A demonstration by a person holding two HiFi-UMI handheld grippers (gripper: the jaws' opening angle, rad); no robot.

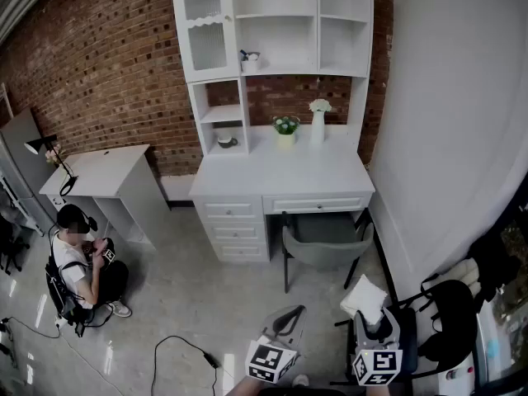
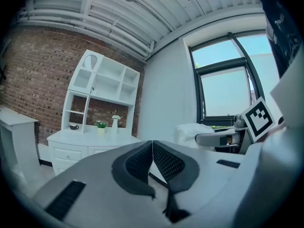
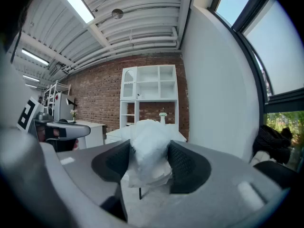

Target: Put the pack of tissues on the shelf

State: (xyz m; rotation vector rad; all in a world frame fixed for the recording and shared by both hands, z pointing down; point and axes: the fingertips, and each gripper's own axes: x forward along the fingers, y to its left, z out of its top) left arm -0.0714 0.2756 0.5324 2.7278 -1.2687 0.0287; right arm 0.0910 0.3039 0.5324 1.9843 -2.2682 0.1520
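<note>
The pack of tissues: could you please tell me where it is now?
The pack of tissues is gripped by the right gripper, low at the head view's right, beside the grey chair, short of the shelf.

Count on record. Grippers, two: left hand-held gripper, right hand-held gripper. Desks, two: large desk at centre frame, small desk at left. One each: pack of tissues, shelf unit, chair, vase, potted plant.

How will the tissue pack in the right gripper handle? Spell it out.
The pack of tissues looks soft: it bulges and creases between the right gripper's pads, so it probably squashes rather than slips. It looks crinkled, likely light and floppy, and it may sag when set on the shelf.
</note>
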